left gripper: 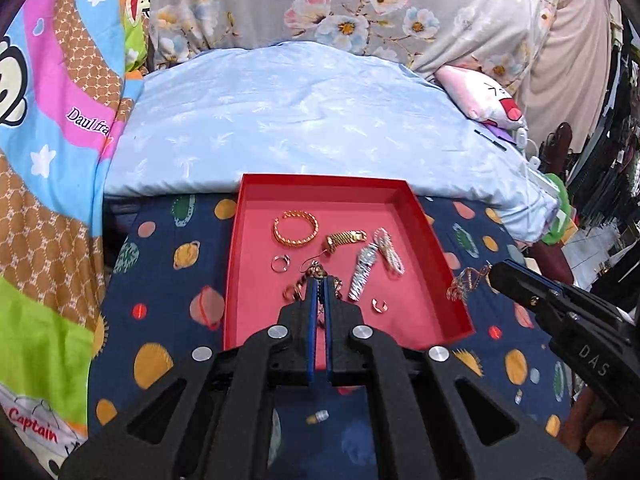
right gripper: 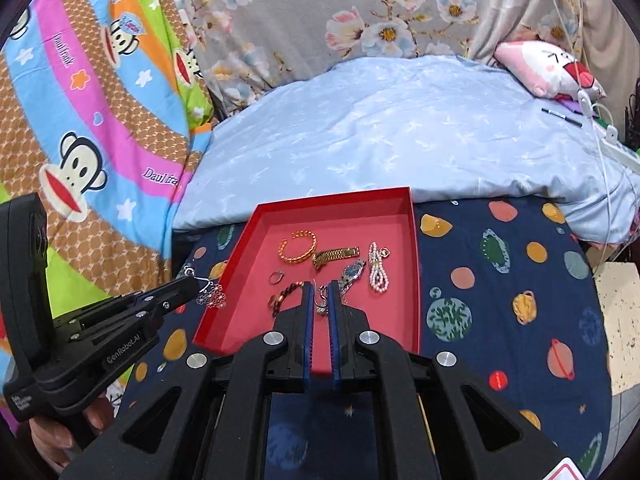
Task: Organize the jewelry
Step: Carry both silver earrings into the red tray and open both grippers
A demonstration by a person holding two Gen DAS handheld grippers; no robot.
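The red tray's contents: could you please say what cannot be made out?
- Left wrist view: left gripper covers part of the copper bracelet and the red tray's near edge.
- Right wrist view: right gripper hides most of its pinched earring.
- Both views: small ring too small for detail.

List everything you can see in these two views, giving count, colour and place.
tray: 1, red, on the cloth
cloth: 1, dark blue with planets, under the tray
bangle: 1, gold, tray, far left
strap piece: 1, gold, right of the bangle
watch: 1, silver, tray middle
pearl bracelet: 1, pinkish white, right of the watch
silver ring: 1, silver, tray left
small ring: 1, rose-gold, tray front
twisted bracelet: 1, copper, tray front left
duvet: 1, pale blue, behind the tray
plush toy: 1, pink and white, far right
left gripper: 1, black, shut on flower earring, silver
right gripper: 1, black, shut on dangling earring, copper
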